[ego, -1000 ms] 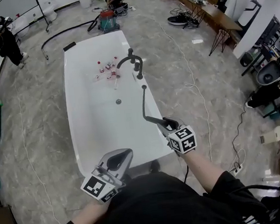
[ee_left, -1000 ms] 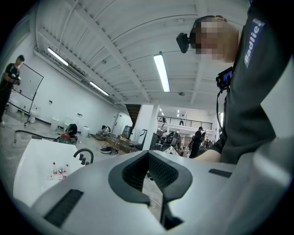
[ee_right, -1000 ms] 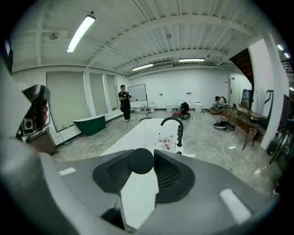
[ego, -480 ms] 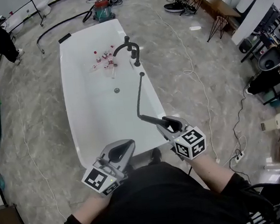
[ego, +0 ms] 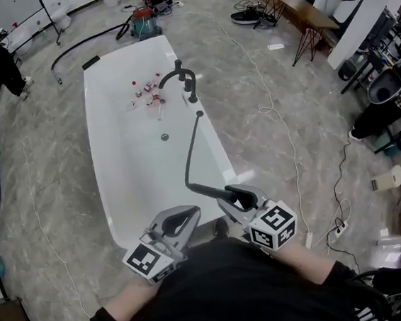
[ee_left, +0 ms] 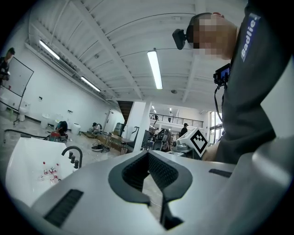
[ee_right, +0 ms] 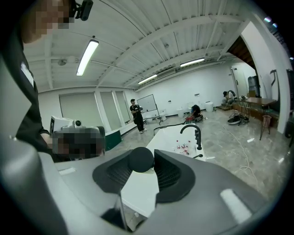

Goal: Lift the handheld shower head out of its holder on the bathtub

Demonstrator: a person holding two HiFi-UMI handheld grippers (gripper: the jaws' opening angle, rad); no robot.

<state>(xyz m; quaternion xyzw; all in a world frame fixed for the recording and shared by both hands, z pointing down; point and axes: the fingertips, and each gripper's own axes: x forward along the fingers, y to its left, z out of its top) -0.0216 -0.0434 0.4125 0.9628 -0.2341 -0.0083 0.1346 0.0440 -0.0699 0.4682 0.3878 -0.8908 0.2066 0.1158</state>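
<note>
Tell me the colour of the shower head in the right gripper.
Black; the shower head shows best in the head view.

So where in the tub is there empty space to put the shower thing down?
The tub floor between the drain and the near end is bare. The far end is crowded: little bottles lie beside the black faucet.

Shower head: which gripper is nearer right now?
Right. The right gripper is clamped on the shower head at its handle end. The left gripper, jaws together and empty, sits apart from it, lower left in the head view.
</note>
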